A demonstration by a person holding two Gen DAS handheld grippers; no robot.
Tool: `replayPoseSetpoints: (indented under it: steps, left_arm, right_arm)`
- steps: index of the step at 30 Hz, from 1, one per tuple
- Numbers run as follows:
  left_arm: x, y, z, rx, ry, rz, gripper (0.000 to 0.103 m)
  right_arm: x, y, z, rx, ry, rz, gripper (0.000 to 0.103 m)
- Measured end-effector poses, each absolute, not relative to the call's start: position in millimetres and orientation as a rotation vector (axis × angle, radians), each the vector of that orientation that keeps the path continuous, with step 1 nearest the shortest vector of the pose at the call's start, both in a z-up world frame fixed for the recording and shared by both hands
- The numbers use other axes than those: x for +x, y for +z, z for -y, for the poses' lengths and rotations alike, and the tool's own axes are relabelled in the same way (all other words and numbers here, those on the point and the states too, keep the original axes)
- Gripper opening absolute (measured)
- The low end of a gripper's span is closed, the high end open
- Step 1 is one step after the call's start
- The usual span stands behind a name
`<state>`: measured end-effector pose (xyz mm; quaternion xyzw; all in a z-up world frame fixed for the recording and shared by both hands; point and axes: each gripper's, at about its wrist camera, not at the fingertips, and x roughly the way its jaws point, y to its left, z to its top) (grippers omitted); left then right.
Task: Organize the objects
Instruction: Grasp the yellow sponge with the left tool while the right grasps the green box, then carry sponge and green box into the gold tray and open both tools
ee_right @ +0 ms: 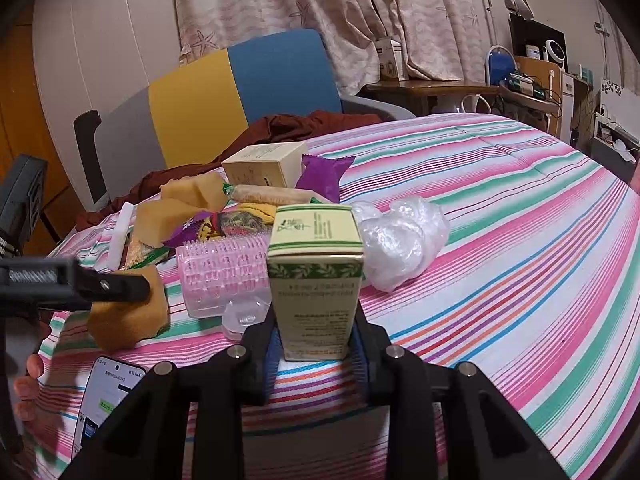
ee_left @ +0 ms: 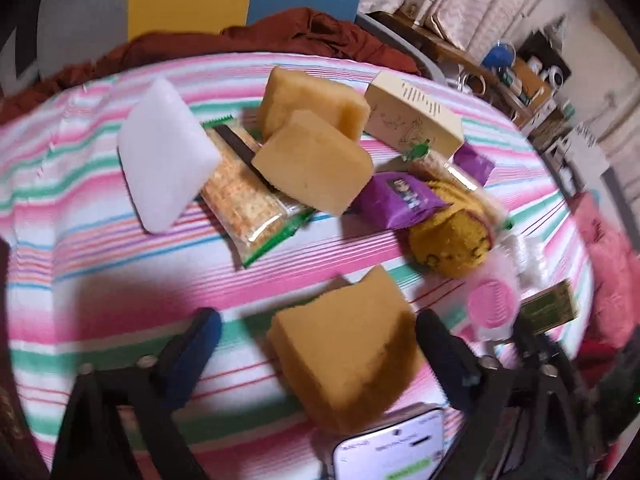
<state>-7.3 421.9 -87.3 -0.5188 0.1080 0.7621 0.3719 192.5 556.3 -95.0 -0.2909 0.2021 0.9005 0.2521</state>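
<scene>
While the right gripper [ee_right: 314,344] pinches the lower part of a green-and-cream leaf-printed carton [ee_right: 316,276] between its blue pads, the left gripper [ee_left: 316,344] has its fingers spread wide on either side of a tan sponge block [ee_left: 344,364] near the close edge of the striped bedcover [ee_right: 520,240]. The carton stands upright, just beside a pink bristled hair roller [ee_right: 224,276] and a crumpled clear plastic bag [ee_right: 404,236]. It looks like thin, stiff card, light and easily dented, so a flat squeeze across its two broad faces, low down as now, seems safest. The sponge should be very light and soft; it will squash and may spring, so the pads want to close across its middle, gently.

Further toward the far edge lie two more tan sponges [ee_left: 316,136], a white foam block [ee_left: 164,156], a cracker pack [ee_left: 248,204], purple snack wrappers [ee_left: 396,200] and a cream box [ee_left: 416,120]. The printing on the carton is too blurred to read; a phone [ee_left: 392,452] at the close edge shows a chat screen, probably, likewise illegible.
</scene>
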Motion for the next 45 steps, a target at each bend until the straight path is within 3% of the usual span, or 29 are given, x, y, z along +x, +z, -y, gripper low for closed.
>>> replayPoseSetpoints:
  steps: [4, 8, 19, 30, 45]
  left_arm:
    - [-2, -85, -415, -1.287, 1.882, -0.207, 0.062]
    - [-5, -83, -401, -1.300, 1.892, -0.155, 0.057]
    - [9, -42, -343, -1.168, 1.964, -0.082, 0.056]
    - [-11, 1, -211, -1.096, 2.164, -0.015, 0.057]
    - [-56, -44, -73, -1.330, 2.416, 0.080, 0.058]
  right_arm:
    - [193, -95, -556, -0.786, 2.453, -0.556, 0.030]
    - [193, -96, -556, -0.781, 2.455, -0.559, 0.030]
    - [201, -90, -549, -0.716, 2.452, -0.511, 0.030]
    - [215, -66, -540, -0.653, 2.459, -0.449, 0.030]
    - [212, 1, -460, -0.573, 2.715, -0.475, 0.030]
